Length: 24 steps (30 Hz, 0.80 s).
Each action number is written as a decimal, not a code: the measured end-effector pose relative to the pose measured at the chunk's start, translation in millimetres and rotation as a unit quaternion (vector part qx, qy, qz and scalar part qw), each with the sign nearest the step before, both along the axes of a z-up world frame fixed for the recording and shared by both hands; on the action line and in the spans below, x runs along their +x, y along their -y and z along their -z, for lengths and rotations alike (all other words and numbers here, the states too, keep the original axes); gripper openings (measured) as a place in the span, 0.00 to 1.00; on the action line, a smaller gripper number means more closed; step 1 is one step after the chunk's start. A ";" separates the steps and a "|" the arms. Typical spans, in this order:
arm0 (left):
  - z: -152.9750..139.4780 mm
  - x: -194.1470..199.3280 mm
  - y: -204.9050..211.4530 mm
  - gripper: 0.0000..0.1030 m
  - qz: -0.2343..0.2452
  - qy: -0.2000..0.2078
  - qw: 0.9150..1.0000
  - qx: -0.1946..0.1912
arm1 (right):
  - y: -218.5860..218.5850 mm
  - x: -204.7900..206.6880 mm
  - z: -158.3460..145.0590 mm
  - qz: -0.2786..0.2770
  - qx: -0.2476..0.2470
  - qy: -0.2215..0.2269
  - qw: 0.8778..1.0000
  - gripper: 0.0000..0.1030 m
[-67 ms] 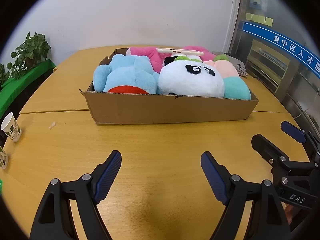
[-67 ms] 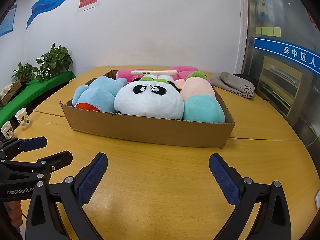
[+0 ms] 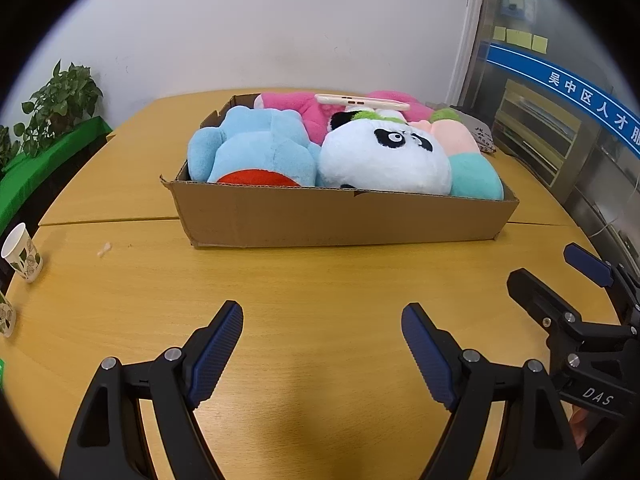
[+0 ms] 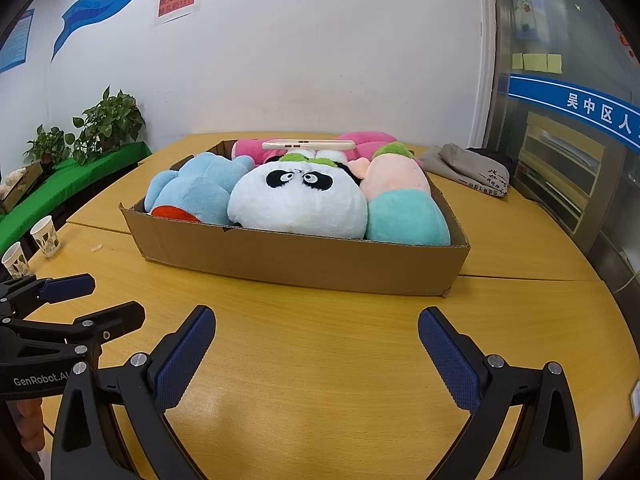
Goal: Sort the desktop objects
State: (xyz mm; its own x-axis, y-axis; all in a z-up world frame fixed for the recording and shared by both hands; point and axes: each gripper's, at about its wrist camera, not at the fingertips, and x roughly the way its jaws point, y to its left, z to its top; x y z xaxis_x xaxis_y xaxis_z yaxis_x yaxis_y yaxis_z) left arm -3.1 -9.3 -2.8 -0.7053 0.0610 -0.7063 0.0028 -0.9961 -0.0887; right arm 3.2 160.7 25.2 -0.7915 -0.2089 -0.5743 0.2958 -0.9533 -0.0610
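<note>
A shallow cardboard box [image 3: 344, 220] [image 4: 304, 260] stands on the wooden table. It holds a blue plush [image 3: 256, 148] [image 4: 196, 192], a white panda plush [image 3: 384, 160] [image 4: 296, 200], a peach and teal plush [image 3: 468, 160] [image 4: 404, 204] and a pink plush [image 3: 304, 106] [image 4: 360, 140]. A cream phone [image 3: 362, 101] [image 4: 308, 145] lies flat on top at the back. My left gripper [image 3: 322, 320] is open and empty, in front of the box. My right gripper [image 4: 316, 324] is open and empty, beside it; it also shows in the left wrist view [image 3: 556, 276].
Paper cups [image 3: 22, 254] [image 4: 46, 236] stand at the table's left edge. Folded grey clothing [image 4: 472, 170] lies at the back right. Potted plants [image 4: 108, 124] sit on a green ledge at the left. A glass cabinet [image 4: 560, 160] stands at the right.
</note>
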 end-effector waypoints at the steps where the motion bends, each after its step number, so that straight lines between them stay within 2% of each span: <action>1: 1.1 -1.3 3.8 0.79 0.000 0.000 1.000 0.003 | -5.1 -1.2 0.1 0.000 -0.005 0.000 1.000 1.00; 9: 10.3 -10.4 37.0 0.79 -0.002 0.002 1.000 0.024 | -45.7 -10.6 0.7 0.003 -0.046 0.000 0.999 1.00; 13: 15.8 -6.6 78.5 0.79 -0.006 -0.004 1.000 0.021 | -66.0 -15.3 1.0 0.004 -0.066 0.001 0.998 1.00; 17: 32.7 -9.3 128.0 0.79 -0.017 0.000 1.000 -0.004 | -88.8 -20.6 1.6 0.003 -0.085 -0.002 0.996 1.00; 21: 52.5 -15.0 164.2 0.79 -0.005 0.021 1.000 -0.007 | -135.9 -33.1 7.9 -0.033 -0.072 -0.030 0.996 1.00; 24: 66.5 -22.7 180.4 0.79 0.015 0.037 0.999 -0.010 | -163.2 -48.8 24.4 -0.082 -0.043 0.006 0.996 1.00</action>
State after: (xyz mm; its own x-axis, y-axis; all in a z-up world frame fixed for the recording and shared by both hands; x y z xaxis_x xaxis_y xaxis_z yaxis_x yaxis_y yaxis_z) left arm -25.8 -189.7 -69.3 -0.6492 0.0663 -0.7577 -0.0216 -0.9974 -0.0687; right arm -45.6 323.9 0.8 -0.7364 -0.3836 -0.5573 0.4475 -0.8940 0.0240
